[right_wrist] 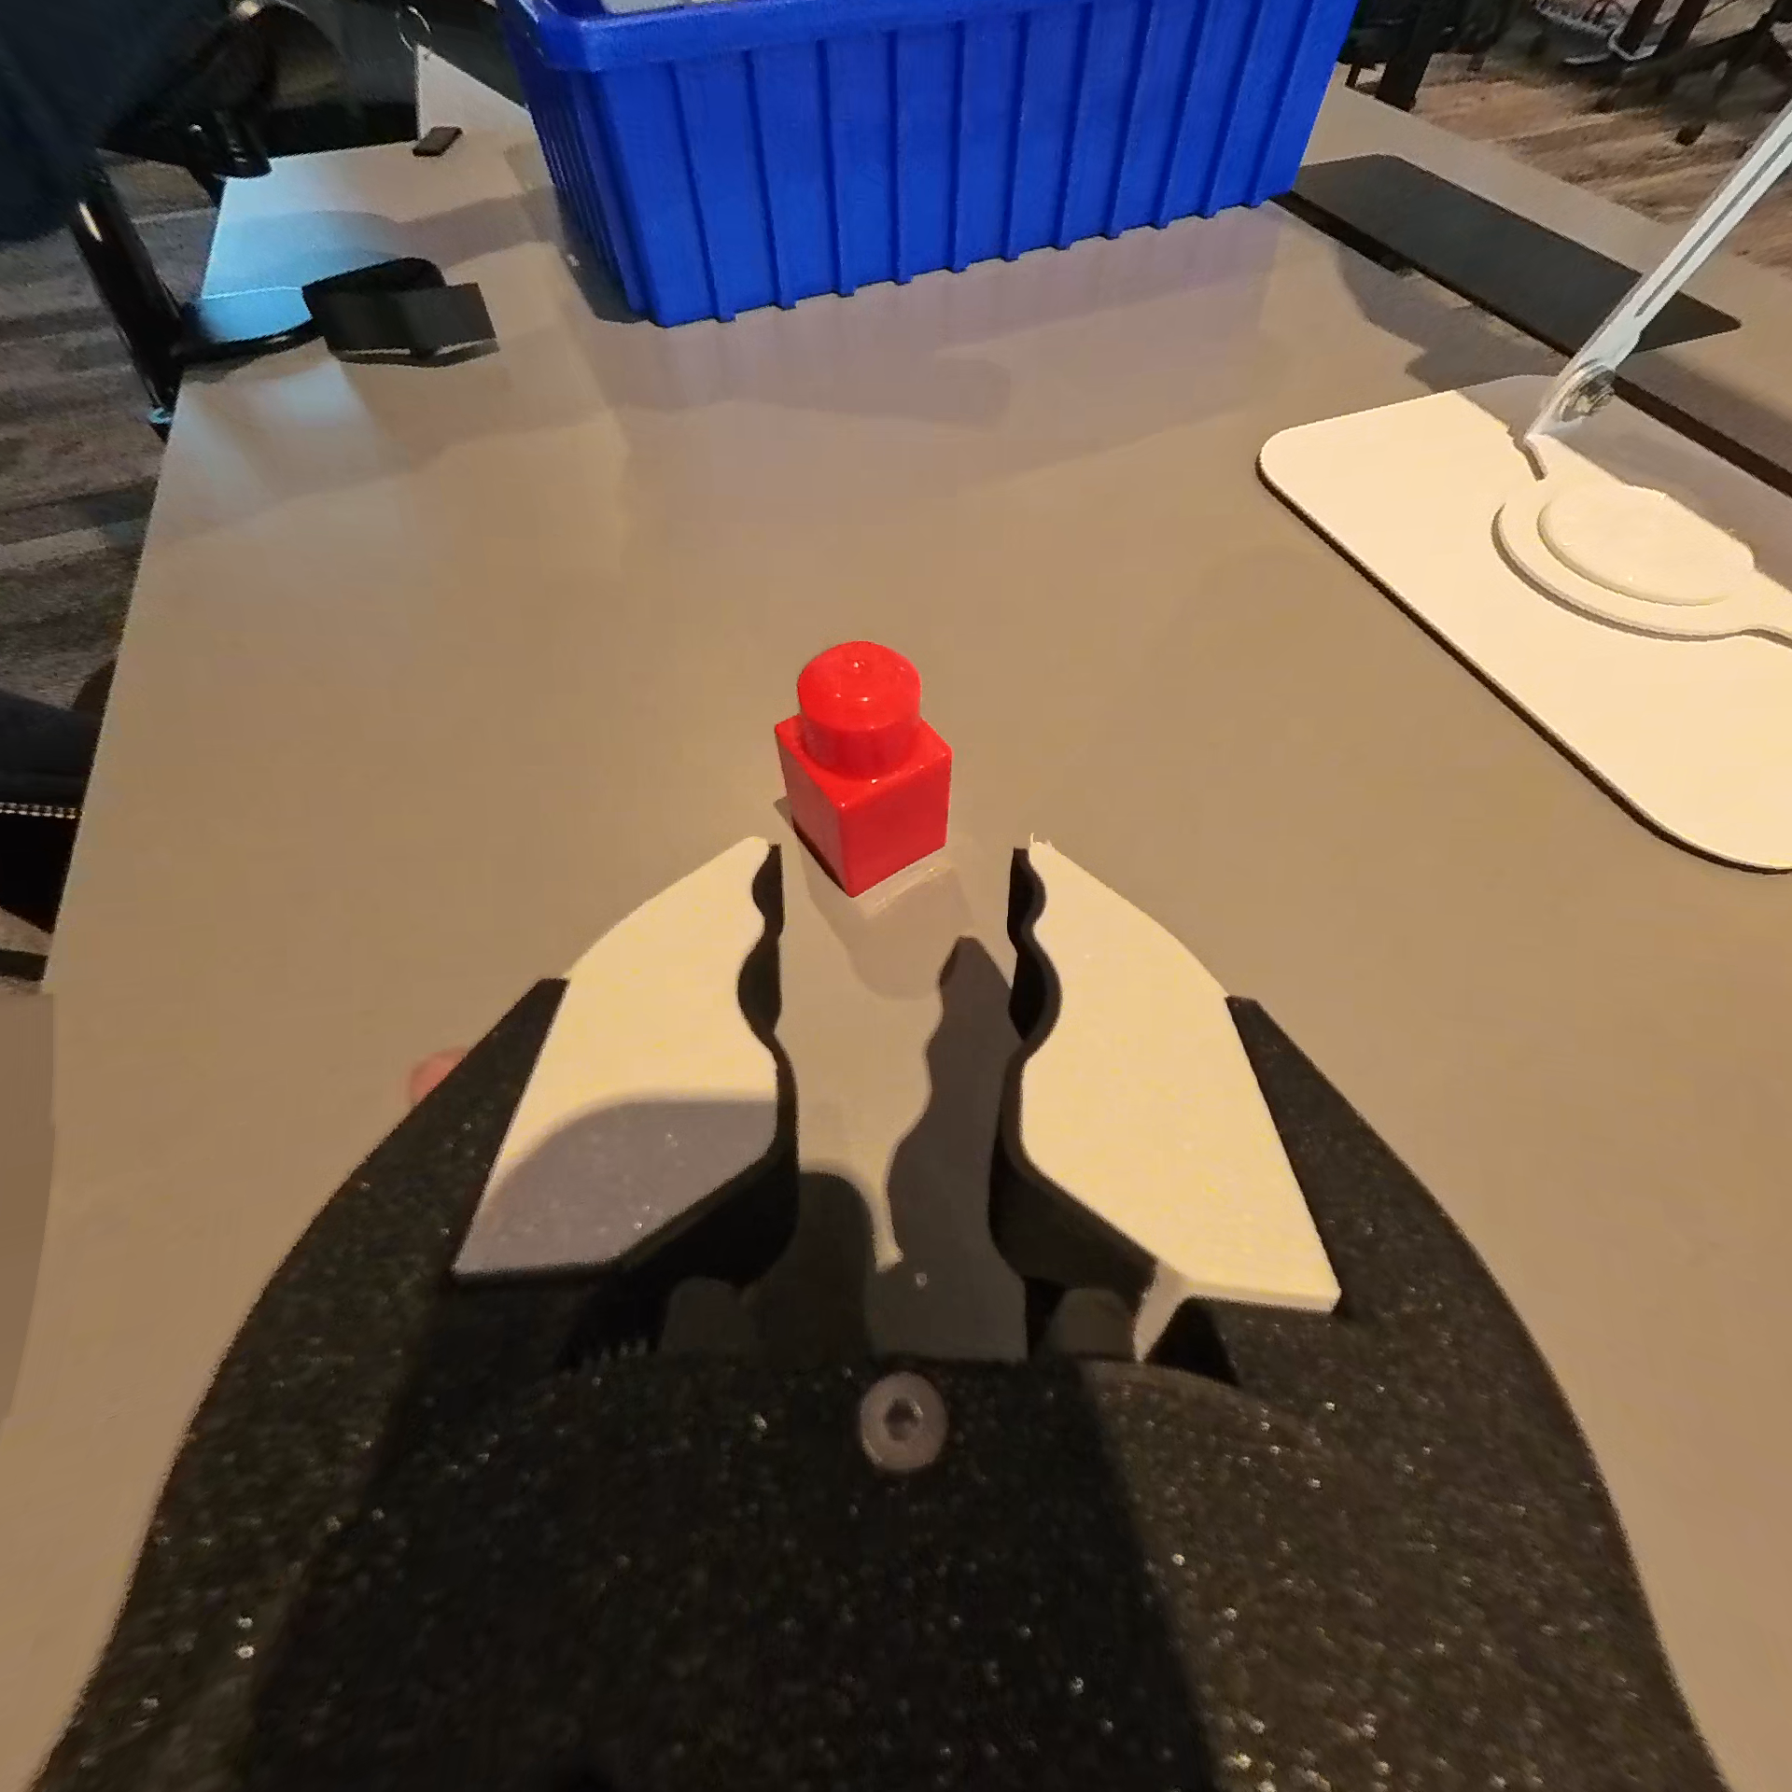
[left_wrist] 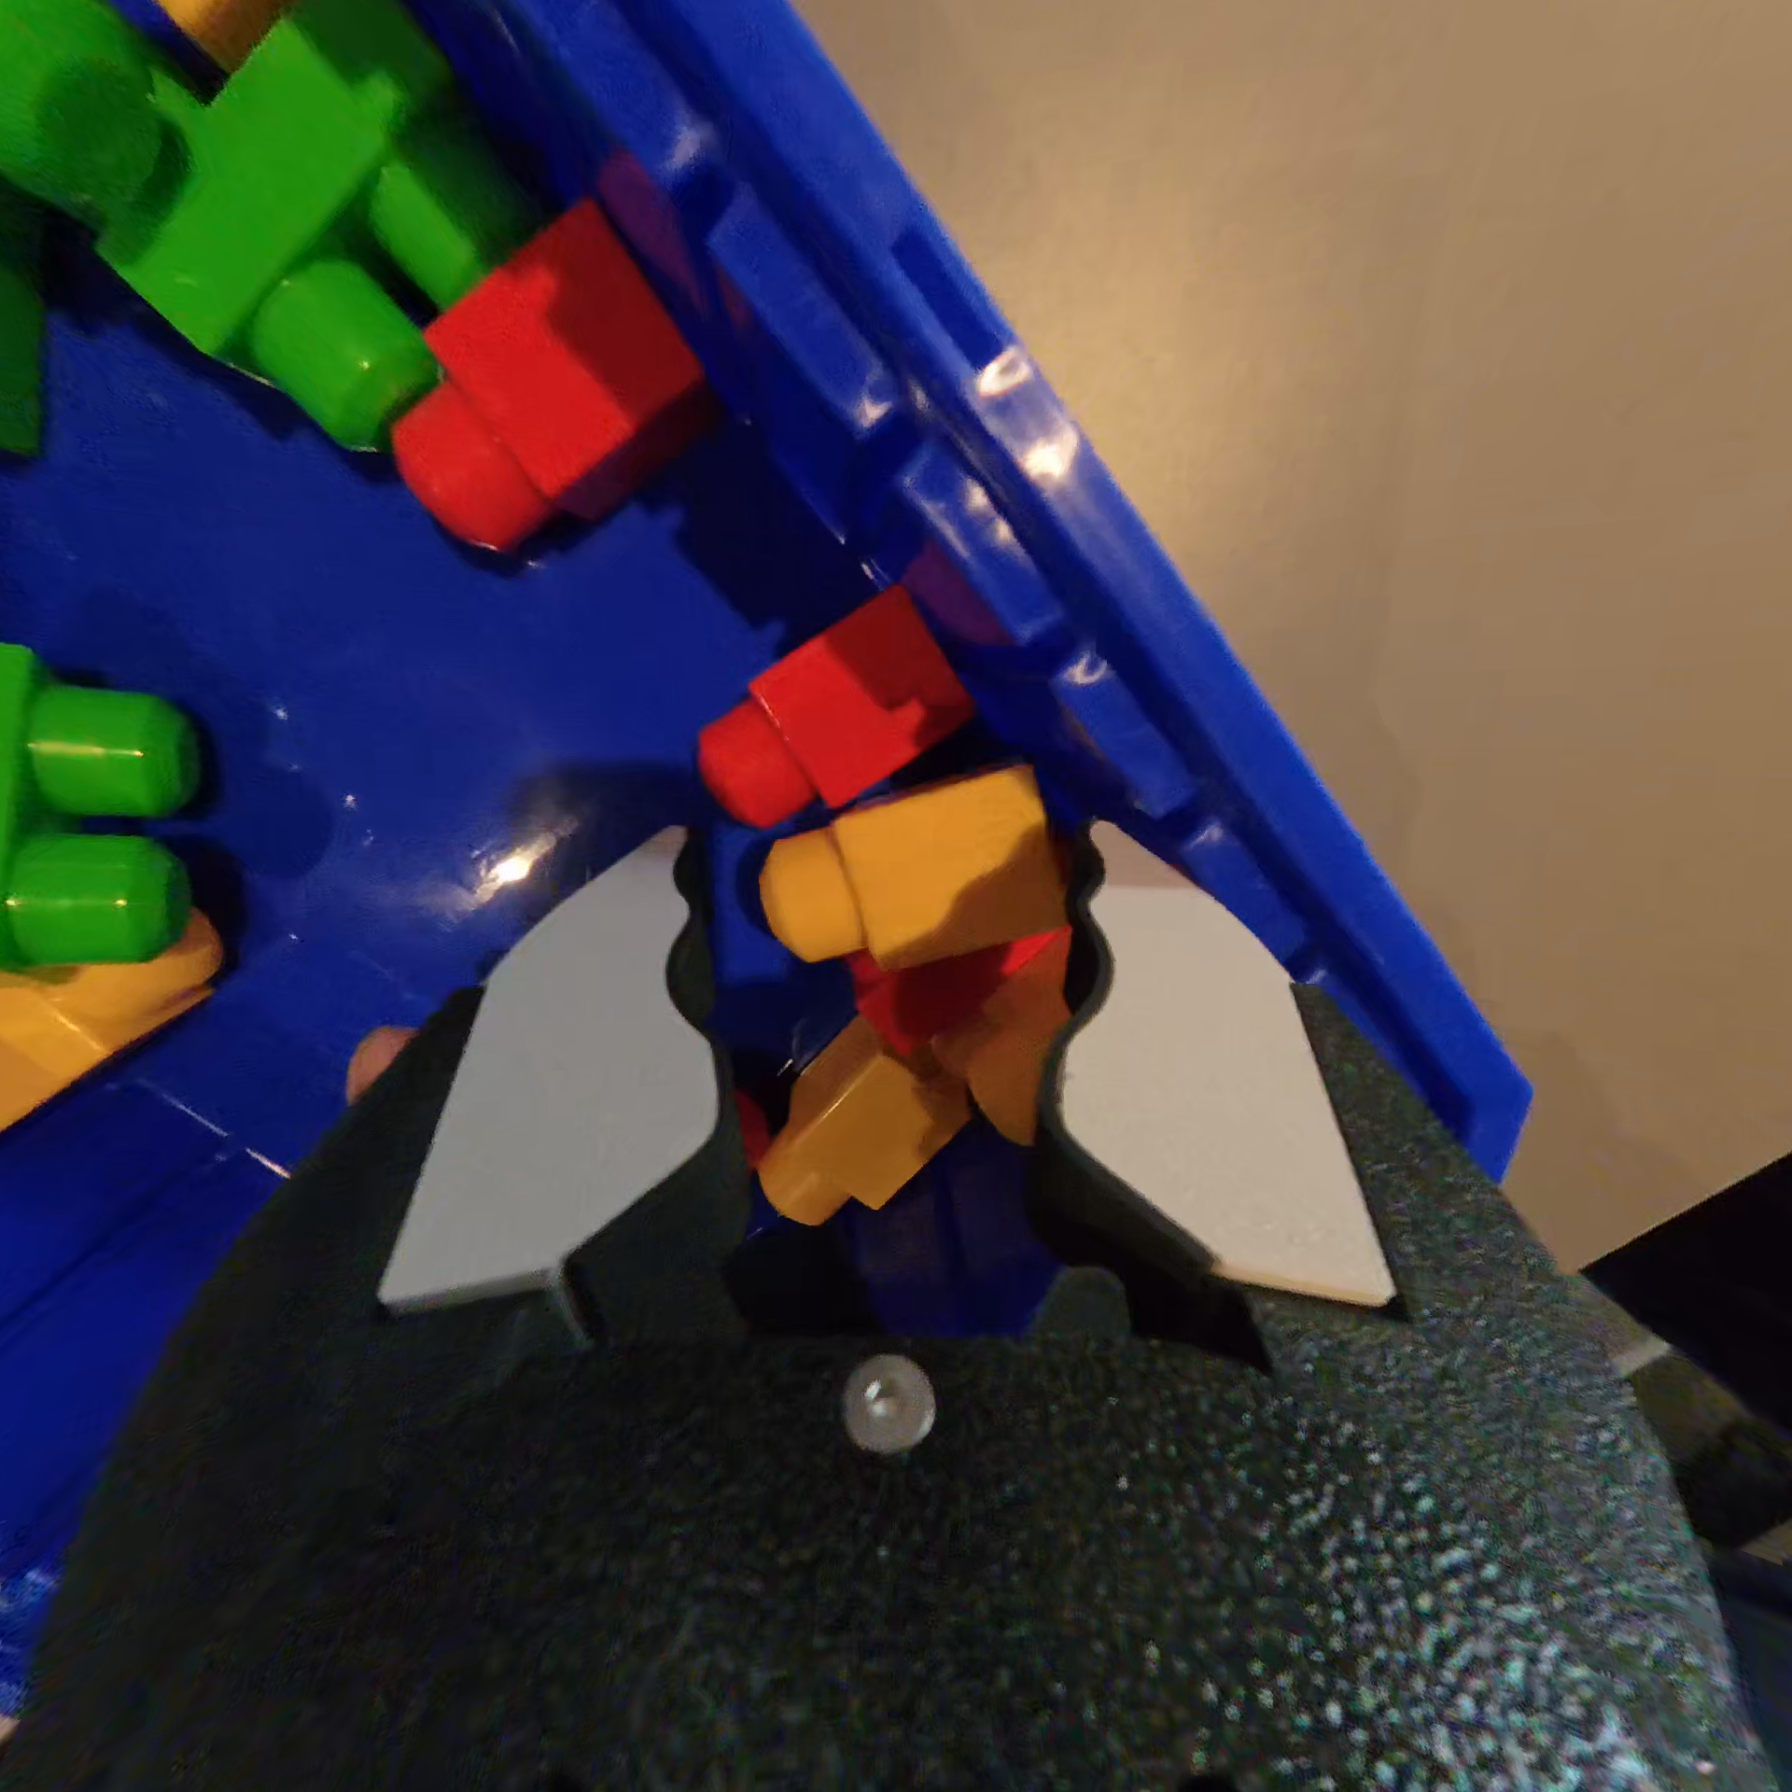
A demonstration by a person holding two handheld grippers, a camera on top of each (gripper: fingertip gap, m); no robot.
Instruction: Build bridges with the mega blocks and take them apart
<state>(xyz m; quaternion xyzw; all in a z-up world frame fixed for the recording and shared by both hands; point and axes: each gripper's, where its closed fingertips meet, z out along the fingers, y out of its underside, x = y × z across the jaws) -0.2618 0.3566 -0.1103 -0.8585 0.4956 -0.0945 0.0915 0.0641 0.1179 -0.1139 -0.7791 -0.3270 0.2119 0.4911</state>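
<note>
My left gripper reached into the blue bin, fingers wide around a yellow block; my right gripper hovered, fingers wide, behind the red block mid-bench.

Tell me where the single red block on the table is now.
In the right wrist view, the red block stands upright on the grey table, just ahead of the open jaws of the right gripper, with the blue bin farther behind.
</note>
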